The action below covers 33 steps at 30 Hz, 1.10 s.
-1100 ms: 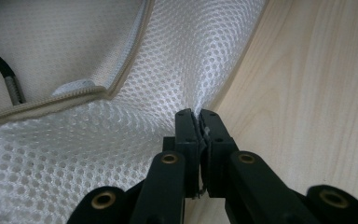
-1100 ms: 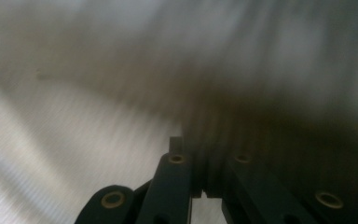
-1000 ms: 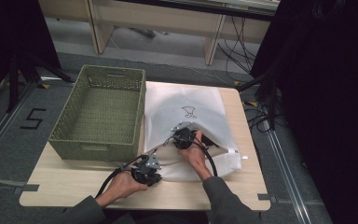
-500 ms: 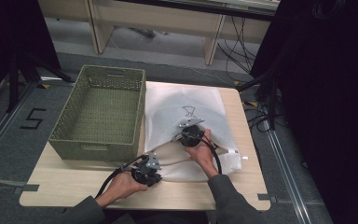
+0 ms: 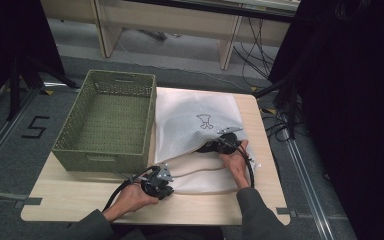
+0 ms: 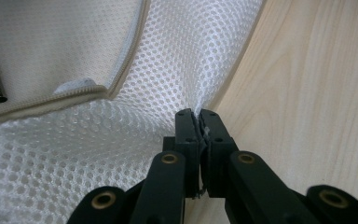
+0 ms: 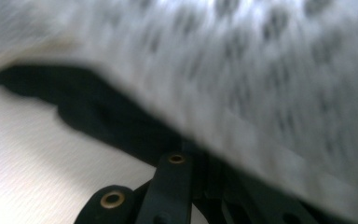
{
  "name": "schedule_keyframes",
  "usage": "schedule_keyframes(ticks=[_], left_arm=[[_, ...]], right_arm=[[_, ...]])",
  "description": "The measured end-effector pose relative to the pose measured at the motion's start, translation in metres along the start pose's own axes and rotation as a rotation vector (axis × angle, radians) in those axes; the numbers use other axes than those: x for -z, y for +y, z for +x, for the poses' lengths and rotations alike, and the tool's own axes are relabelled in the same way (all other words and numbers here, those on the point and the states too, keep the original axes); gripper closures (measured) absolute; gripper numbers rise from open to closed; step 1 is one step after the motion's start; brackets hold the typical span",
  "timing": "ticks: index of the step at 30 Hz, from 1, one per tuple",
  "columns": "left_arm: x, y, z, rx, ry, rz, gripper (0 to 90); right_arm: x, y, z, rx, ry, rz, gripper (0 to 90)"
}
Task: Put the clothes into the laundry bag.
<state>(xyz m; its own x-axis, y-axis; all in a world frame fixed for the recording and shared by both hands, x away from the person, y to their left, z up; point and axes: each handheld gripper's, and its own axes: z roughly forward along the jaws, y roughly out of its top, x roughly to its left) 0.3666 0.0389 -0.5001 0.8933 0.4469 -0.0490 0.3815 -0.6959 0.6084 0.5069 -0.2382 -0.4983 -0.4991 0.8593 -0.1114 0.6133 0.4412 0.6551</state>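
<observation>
A white mesh bag with a beige zipper edge and a small dark print lies flat on the right half of the table. My left gripper is at the bag's near left corner. In the left gripper view its jaws are shut on a pinch of the mesh next to the zipper. My right gripper is at the bag's mouth and holds the upper layer raised, with a dark gap under it. In the right gripper view, blurred mesh drapes over the closed jaws.
A green woven basket stands on the table's left half, touching the bag's left edge. Bare wooden table runs along the front. Black cables trail from both grippers. Dark stands and floor cables sit beyond the right side.
My right gripper has moved to the right, taking the bag's upper layer with it, and the mouth now gapes wider. The left gripper has stayed put on the corner.
</observation>
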Motion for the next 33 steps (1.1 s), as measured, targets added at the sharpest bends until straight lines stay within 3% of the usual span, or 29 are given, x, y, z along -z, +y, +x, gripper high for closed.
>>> schedule_keyframes(ticks=[1, 5, 6, 8, 10, 13, 17, 20, 22, 23, 25, 29, 33], left_arm=[[0.000, 0.000, 0.001, -0.020, 0.001, -0.001, 86.9], [0.000, 0.000, 0.000, -0.005, 0.002, 0.004, 86.9], [0.001, 0.000, 0.000, -0.009, 0.002, 0.006, 86.9], [0.000, -0.001, 0.000, -0.009, 0.004, 0.000, 86.9], [0.000, 0.000, 0.001, -0.017, 0.002, 0.000, 86.9], [0.001, 0.000, 0.001, -0.015, 0.001, 0.007, 86.7], [0.001, 0.000, 0.002, -0.014, -0.004, 0.010, 86.4], [0.001, 0.000, 0.002, -0.011, -0.004, 0.008, 86.0], [0.000, 0.000, 0.002, -0.008, -0.008, 0.007, 85.9], [0.001, 0.000, 0.002, -0.007, -0.009, 0.008, 85.7], [0.001, 0.000, 0.002, -0.008, -0.009, 0.009, 85.6], [0.001, 0.001, 0.002, -0.009, -0.011, 0.009, 85.7], [-0.001, 0.001, 0.001, 0.009, -0.009, -0.008, 86.1]], right_arm=[[-0.002, 0.005, -0.001, 0.010, -0.045, -0.020, 90.0], [-0.011, 0.014, -0.009, 0.021, -0.082, -0.065, 90.0], [-0.009, 0.015, -0.009, -0.007, -0.094, -0.049, 90.0], [-0.006, 0.016, -0.008, -0.019, -0.086, -0.047, 89.9], [-0.002, 0.016, -0.006, -0.048, -0.035, -0.019, 86.8], [0.009, 0.013, -0.003, -0.010, 0.024, 0.004, 80.7], [0.039, 0.009, 0.004, 0.043, 0.093, -0.038, 70.4], [0.061, 0.005, 0.011, 0.115, 0.086, -0.072, 68.3], [0.068, 0.004, 0.011, 0.126, 0.075, -0.106, 68.3], [0.069, 0.004, 0.009, 0.162, 0.056, -0.151, 68.1], [0.071, 0.005, 0.009, 0.146, 0.068, -0.139, 66.8], [0.064, 0.005, 0.013, 0.210, 0.040, -0.122, 65.2], [0.055, 0.010, 0.018, 0.240, 0.014, -0.115, 64.6]])
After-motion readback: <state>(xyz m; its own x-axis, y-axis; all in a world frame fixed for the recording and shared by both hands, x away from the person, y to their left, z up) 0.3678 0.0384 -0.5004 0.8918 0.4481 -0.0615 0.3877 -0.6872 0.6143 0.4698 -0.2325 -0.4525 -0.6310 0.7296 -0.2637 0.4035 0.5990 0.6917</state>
